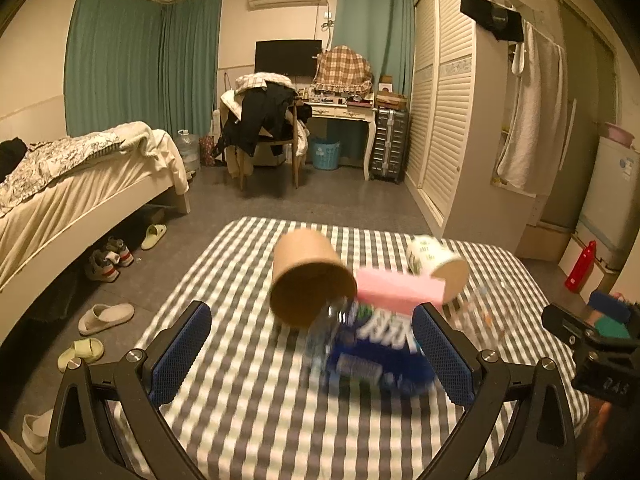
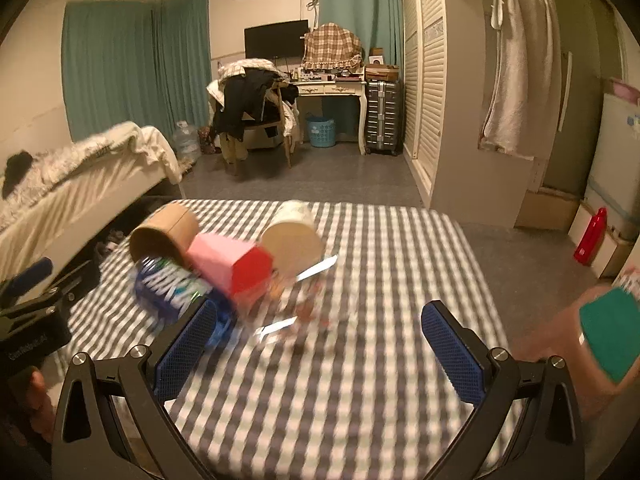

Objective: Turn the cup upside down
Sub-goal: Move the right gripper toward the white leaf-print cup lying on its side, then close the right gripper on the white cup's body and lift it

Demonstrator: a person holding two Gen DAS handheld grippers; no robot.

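The left gripper (image 1: 312,344) is hanging with its blue pads wide apart, holding nothing. The right gripper (image 2: 320,344) is also gaping wide and empty. The brown paper cup (image 1: 310,280) is lying on its side on the grey and white checked tablecloth (image 2: 380,400), touching the pink cardboard box (image 1: 400,292). Lots of bare cloth is lying near the right edge.
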